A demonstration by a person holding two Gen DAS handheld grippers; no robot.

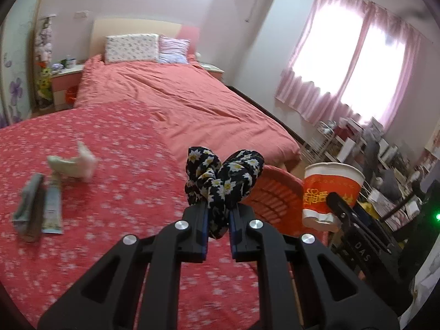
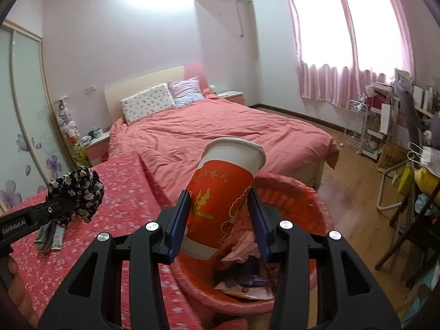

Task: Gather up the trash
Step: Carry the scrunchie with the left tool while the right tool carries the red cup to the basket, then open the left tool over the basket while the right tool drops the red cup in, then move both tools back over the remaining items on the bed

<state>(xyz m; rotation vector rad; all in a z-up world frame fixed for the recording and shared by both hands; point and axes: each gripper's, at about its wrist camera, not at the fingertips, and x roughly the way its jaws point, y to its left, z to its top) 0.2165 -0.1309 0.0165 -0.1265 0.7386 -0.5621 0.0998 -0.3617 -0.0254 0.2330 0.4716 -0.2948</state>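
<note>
- Right gripper grips the paper cup at frame centre, above the red basket; next, judge release over it.
- Left gripper clamps the floral cloth, centre frame.

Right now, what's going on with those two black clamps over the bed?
A person is collecting trash with two handheld grippers. The left gripper pinches a black floral cloth. The right gripper holds a red paper cup above the red basket, which already holds wrappers. A crumpled tissue and packets remain on the red cloth.
</note>
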